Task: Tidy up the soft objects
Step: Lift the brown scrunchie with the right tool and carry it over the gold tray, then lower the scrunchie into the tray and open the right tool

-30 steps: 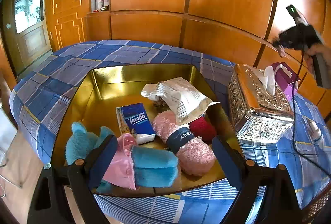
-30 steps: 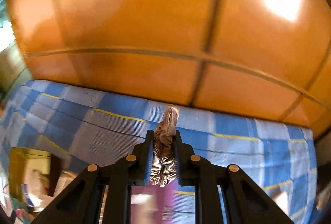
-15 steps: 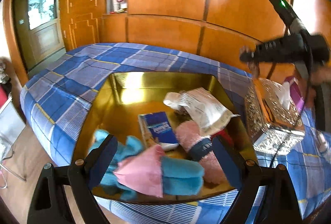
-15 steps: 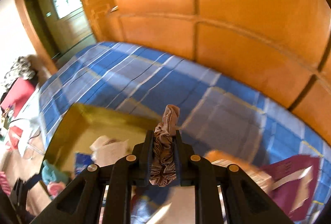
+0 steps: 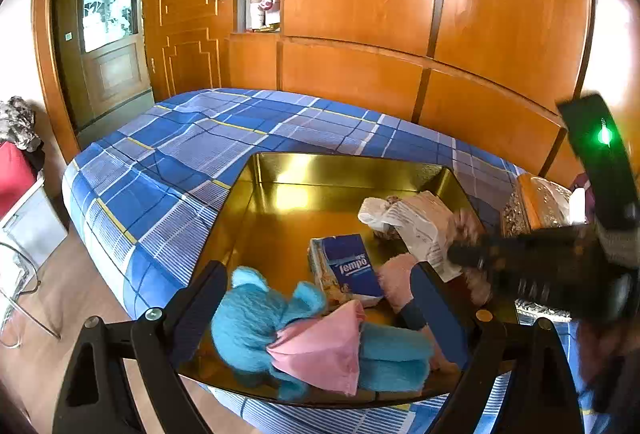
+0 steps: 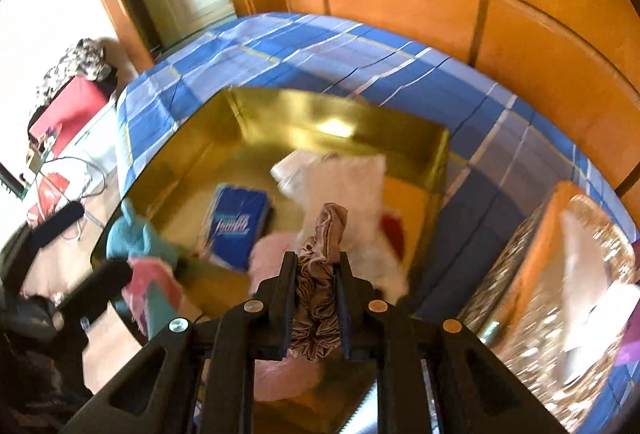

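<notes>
- The right gripper (image 6: 316, 284) has its jaws clamped on a tan satin scrunchie (image 6: 320, 270), which is bunched between the pads with a loop sticking up past the fingertips.
- Seen from the right wrist, the gold tray (image 6: 304, 113) lies ahead of and below these jaws. The scrunchie hangs over the tray's near right part, above the pink fluffy roll (image 6: 272, 250) and the white packet (image 6: 344, 181).
- My judgement: the coming move is a drop into the tray, and the right hand is the one placed to make it.
- The left gripper (image 5: 320, 306) has its jaws spread wide and holds nothing. It hovers at the tray's near edge, over the blue plush toy (image 5: 256, 318) with its pink cloth.
- Also in the tray is a blue tissue pack (image 5: 352, 266). An ornate silver tissue box (image 6: 560, 266) stands on the blue checked bed (image 5: 180, 153) just right of the tray.
</notes>
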The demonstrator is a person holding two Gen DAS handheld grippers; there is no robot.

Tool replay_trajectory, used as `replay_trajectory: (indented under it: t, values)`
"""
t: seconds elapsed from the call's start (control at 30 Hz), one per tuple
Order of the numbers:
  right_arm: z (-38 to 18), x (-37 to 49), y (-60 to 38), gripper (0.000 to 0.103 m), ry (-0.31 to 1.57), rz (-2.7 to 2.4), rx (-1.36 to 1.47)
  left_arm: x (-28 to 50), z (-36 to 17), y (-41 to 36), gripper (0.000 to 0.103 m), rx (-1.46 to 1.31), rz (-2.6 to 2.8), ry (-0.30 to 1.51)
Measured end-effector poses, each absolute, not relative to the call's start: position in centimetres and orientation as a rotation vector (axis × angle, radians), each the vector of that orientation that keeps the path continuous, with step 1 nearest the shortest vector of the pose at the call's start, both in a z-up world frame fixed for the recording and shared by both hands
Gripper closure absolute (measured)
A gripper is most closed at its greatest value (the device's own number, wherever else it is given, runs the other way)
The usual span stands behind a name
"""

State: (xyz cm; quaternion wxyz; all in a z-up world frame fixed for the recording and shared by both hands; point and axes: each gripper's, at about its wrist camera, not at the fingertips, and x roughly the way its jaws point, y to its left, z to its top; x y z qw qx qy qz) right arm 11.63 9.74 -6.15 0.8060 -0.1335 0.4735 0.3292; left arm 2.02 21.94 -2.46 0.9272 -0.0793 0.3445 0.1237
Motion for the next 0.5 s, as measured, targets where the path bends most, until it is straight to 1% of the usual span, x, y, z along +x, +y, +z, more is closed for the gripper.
replay_trajectory:
  t: [0.13,0.43,0.5]
  values:
    - [-7.4,11.0,11.1,0.087,1.022,0.713,-0.318,2.0,-2.5,22.3,0.01,-0.17,0.266,0.707]
    - [-8.9,12.4,13.4,0.087,1.029,0.671,-0.319,2.1,-2.9,23.2,0.01,-0.19,0.293,0.714]
    - [-8.8,12.4,13.3,0.082,1.036,0.695,-0.286,2.1,-2.9,23.5,0.01,-0.2,0.296,0.716]
